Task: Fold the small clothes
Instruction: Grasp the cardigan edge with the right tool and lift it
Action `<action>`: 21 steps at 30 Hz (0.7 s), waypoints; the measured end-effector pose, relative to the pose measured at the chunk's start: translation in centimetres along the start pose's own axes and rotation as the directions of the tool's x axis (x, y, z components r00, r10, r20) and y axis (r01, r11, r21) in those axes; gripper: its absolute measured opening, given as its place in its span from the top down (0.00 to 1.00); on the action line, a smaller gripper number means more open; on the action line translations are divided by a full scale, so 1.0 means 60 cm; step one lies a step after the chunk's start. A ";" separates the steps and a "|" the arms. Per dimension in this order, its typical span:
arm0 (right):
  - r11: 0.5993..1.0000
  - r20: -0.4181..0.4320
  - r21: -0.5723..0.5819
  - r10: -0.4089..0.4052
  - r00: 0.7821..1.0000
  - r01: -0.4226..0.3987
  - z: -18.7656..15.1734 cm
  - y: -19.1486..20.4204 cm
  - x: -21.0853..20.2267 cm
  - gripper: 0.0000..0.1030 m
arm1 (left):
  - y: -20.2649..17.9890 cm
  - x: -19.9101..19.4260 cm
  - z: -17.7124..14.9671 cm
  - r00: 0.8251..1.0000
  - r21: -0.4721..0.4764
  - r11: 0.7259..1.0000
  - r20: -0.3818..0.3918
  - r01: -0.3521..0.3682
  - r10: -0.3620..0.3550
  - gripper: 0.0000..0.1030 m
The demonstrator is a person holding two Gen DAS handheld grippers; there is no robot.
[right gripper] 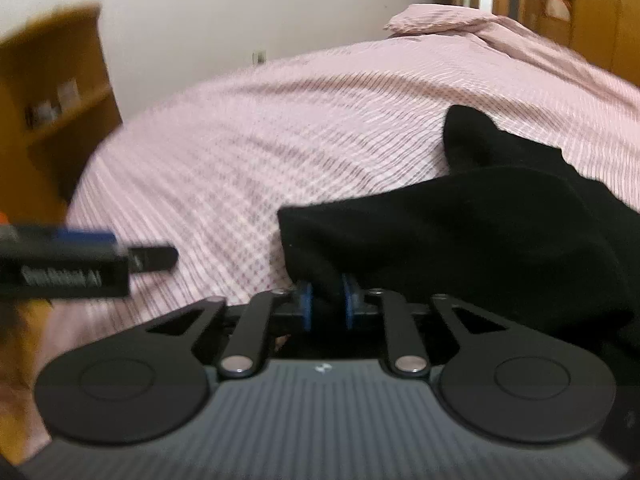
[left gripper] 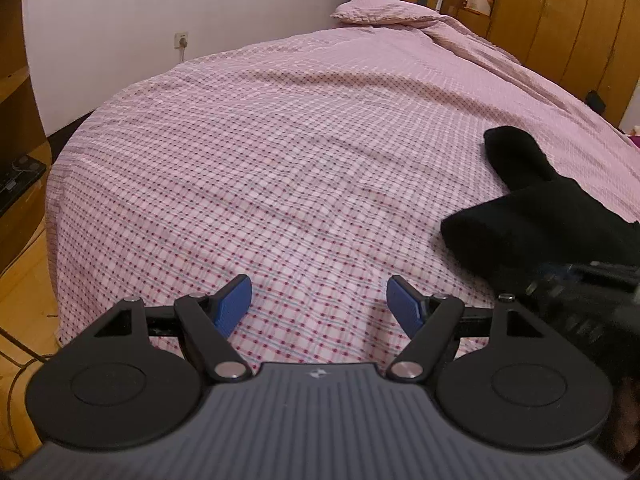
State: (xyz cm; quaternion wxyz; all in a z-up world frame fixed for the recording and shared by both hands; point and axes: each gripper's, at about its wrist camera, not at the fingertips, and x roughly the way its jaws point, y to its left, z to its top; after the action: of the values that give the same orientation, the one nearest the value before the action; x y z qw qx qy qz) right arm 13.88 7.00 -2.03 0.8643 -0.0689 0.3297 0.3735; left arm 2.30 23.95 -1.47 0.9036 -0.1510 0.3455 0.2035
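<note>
A small black garment (left gripper: pixel 532 208) lies on the pink checked bedspread (left gripper: pixel 280 140), to the right of my left gripper (left gripper: pixel 319 304). The left gripper is open and empty, its blue pads (left gripper: pixel 234 304) wide apart just above the cover. In the right wrist view my right gripper (right gripper: pixel 327 304) is shut on the near edge of the black garment (right gripper: pixel 460 232), with cloth pinched between the blue pads (right gripper: pixel 306 308). The garment spreads to the right and back over the bedspread (right gripper: pixel 280 140). The left gripper shows blurred at the left edge of the right wrist view (right gripper: pixel 80 264).
A pillow (left gripper: pixel 380 10) lies at the far end of the bed. A wooden shelf unit (left gripper: pixel 16 120) stands to the left and wooden wardrobes (left gripper: pixel 568 20) to the right. A wall socket (left gripper: pixel 182 40) sits on the white wall.
</note>
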 end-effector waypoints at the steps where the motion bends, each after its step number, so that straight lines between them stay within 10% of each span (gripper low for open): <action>1: 1.000 0.028 0.025 0.018 0.999 -0.019 0.004 -0.009 -0.012 0.86 | -0.003 -0.001 0.000 1.000 0.004 1.000 0.001 0.002 -0.002 0.24; 21: 0.875 0.338 0.485 -0.193 0.921 0.005 -0.006 -0.250 -0.242 0.87 | -0.112 -0.016 0.039 0.986 0.090 0.984 0.058 0.152 -0.157 0.24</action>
State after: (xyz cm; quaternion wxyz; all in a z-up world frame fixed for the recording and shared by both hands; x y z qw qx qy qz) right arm 16.79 -12.52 4.80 0.9198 0.2008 0.2350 0.2418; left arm 6.14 18.81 1.77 0.9330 -0.1321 0.3116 0.1226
